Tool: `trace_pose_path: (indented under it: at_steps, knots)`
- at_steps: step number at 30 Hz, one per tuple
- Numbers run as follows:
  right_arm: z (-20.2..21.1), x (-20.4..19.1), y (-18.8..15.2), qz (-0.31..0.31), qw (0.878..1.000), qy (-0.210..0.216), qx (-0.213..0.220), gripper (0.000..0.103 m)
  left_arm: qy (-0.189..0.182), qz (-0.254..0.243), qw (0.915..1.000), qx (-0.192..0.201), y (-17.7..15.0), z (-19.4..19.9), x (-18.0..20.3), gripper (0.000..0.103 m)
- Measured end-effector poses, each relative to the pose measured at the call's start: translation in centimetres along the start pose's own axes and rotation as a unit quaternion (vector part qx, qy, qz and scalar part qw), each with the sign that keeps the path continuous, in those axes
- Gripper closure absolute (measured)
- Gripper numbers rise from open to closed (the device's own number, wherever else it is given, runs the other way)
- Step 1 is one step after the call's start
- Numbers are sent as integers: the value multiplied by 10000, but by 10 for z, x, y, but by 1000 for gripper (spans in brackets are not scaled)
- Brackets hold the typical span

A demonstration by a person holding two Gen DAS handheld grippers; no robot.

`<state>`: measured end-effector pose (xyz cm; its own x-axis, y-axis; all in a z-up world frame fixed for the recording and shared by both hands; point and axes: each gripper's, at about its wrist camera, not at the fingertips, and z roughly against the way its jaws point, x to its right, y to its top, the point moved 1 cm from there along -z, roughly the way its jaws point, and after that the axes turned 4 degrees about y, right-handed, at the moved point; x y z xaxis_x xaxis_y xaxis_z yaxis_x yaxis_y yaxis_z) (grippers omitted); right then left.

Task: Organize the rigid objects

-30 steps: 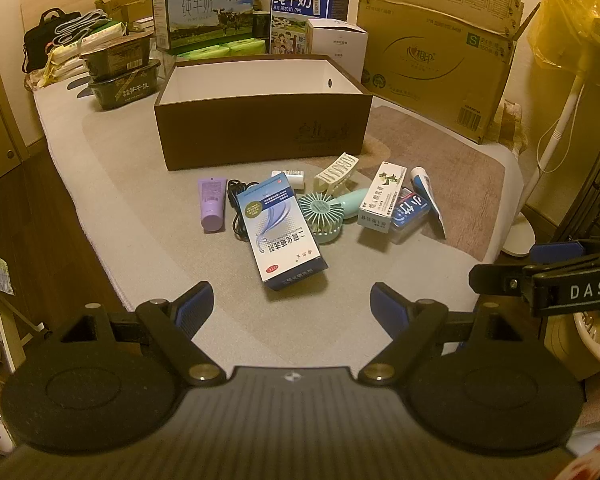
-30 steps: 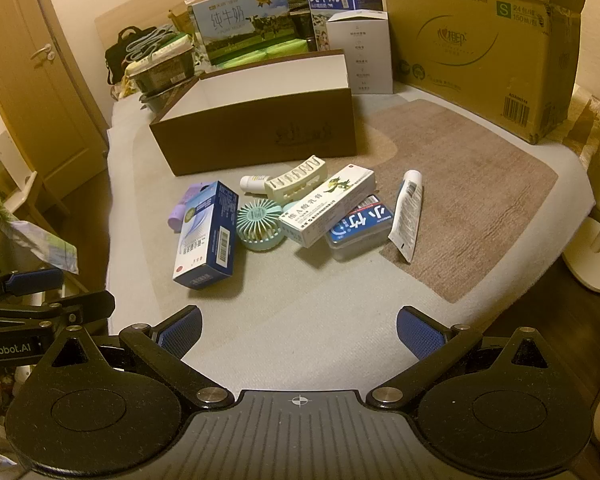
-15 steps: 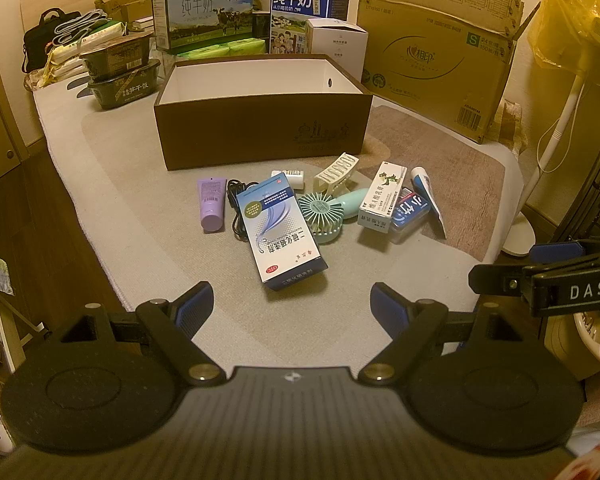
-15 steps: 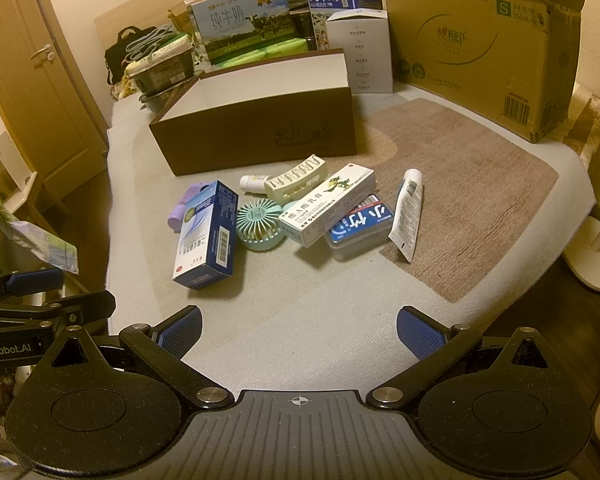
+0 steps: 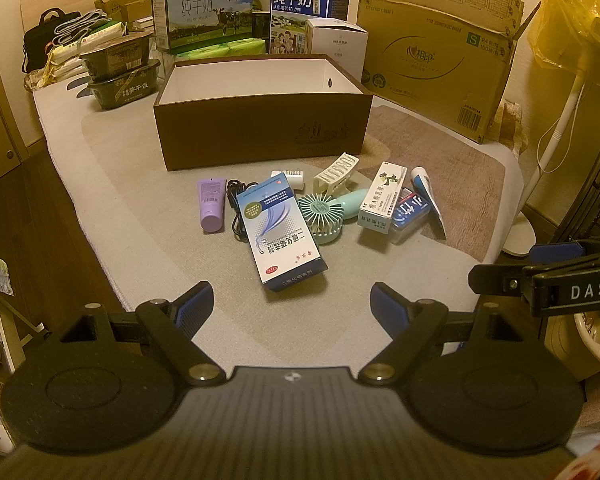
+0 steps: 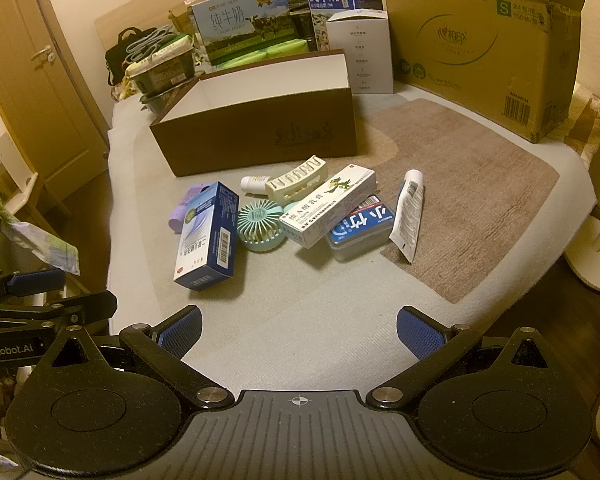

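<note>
Nothing had moved since the earlier frames: both claws hovered where they had been, and the clutter lay as before.

Ahead of the left claw [image 5: 292, 304] a bare strip of grey bed cover [image 5: 140, 216] lay open up to the blue-and-white medicine box [image 5: 280, 232], the nearest item, straight ahead of its fingers. The cover's near edge ran just under the claw, with dark floor off to its left. Beyond the clutter stood the open brown box [image 5: 260, 128], its white inside bare, with free cover along its left side.

The left claw was released, spread wide, grasping nothing and touching nothing. The right claw [image 6: 300, 332] was likewise spread wide and empty, above the same near edge.

Ahead of the right claw, from left to right, lay the mint handheld fan [image 6: 260, 222], a white ointment carton [image 6: 328, 210] resting partly on a blue-lidded case [image 6: 360, 230], and a white tube [image 6: 408, 212] on the brown mat [image 6: 480, 200]. A purple tube [image 5: 211, 204] lay far left of the pile.

"DAS" read on the right claw's side in the left view, "GenRobot.AI" on the left claw's in the right view. A milk carton [image 5: 204, 12] behind read "PURE MILK".
</note>
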<state>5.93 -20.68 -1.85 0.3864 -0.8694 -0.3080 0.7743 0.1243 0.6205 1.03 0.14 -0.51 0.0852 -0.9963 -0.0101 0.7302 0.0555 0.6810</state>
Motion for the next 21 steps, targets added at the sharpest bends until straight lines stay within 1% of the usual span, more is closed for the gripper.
trace_pose_path:
  at_steps: [1,10,21]
  knots:
    - [0,0,0,-4,10000,1,0,0,3,2,10000,-4,6,-1,-2,19]
    - [-5,1,0,-26,10000,-6,-11,0,42,31,10000,-22,3,-11,2,19]
    - [-20,22,3,-269,9996,40,44,0,51,117,9998,-165,10,-38,3,19]
